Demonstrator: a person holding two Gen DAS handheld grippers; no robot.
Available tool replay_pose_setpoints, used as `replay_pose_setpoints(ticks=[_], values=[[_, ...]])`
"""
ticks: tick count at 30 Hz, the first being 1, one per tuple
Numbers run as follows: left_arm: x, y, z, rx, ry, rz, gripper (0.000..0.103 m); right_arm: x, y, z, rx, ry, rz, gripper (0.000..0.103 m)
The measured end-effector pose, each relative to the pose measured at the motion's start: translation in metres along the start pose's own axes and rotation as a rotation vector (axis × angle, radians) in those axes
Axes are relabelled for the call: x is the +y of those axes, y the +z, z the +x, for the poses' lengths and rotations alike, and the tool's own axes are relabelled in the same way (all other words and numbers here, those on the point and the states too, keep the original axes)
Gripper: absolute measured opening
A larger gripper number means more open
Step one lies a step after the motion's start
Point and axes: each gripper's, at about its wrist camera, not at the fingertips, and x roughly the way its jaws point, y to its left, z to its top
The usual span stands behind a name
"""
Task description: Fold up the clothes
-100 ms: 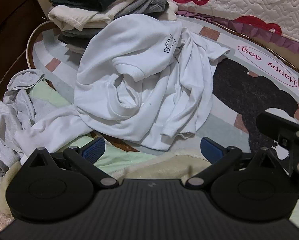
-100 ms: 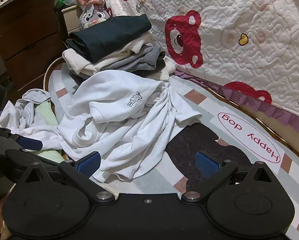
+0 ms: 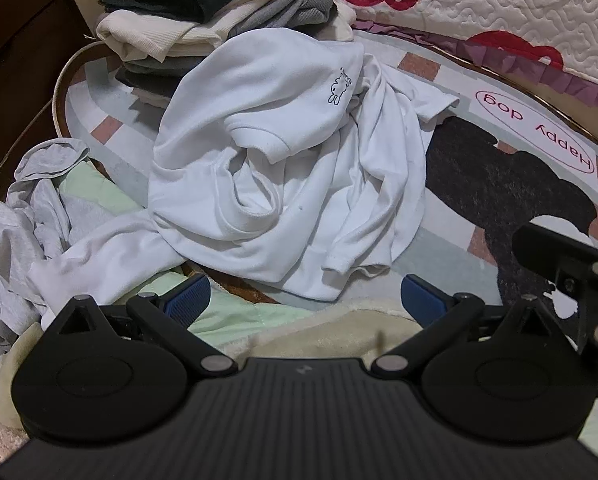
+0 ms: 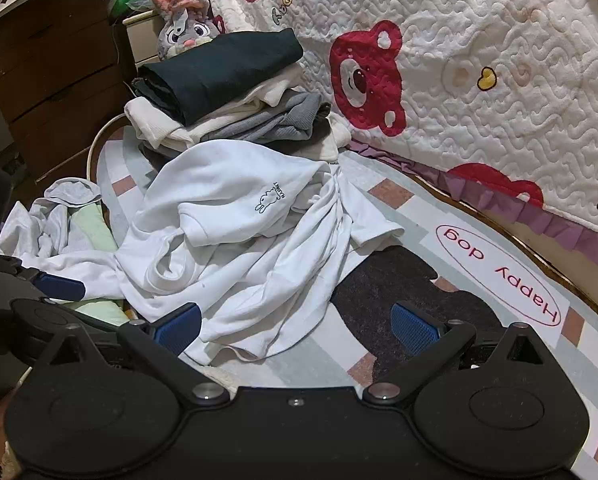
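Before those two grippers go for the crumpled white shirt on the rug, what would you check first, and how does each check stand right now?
1. Left gripper open and empty: ok.
2. Right gripper open and empty: ok.
3. White shirt unfolded, lying in a heap on the rug: ok, ready to be picked.
4. Shirt free of other laundry: not ok; its far edge lies against the folded stack, and one sleeve runs over the grey garment.
5. Bare rug to spread it on: ok, beside the "Happy dog" label.
6. Which edge is the hem: cannot tell.
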Motion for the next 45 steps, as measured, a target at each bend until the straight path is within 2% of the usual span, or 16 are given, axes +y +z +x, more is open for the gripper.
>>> replay_pose_setpoints(ticks=[11,23,31,45], values=[[0.005,-0.002,0.002,0.004,-0.013,-0.008,0.103,0.002,0.002,0.001,0.007,0.008,0.004,0.102],[0.012,0.002,0.0,-0.032,-0.052,-0.013,0.101,0.002,0.001,0.004,0.001,0.001,0.011,0.102],[0.009,0.0,0.007,-0.01,-0.028,-0.001,0.103,0.006,0.0,0.005,0.006,-0.028,-0.023,0.102],[0.009,0.0,0.006,-0.01,-0.029,0.004,0.103,0.007,-0.002,0.005,0.004,-0.02,-0.022,0.102]])
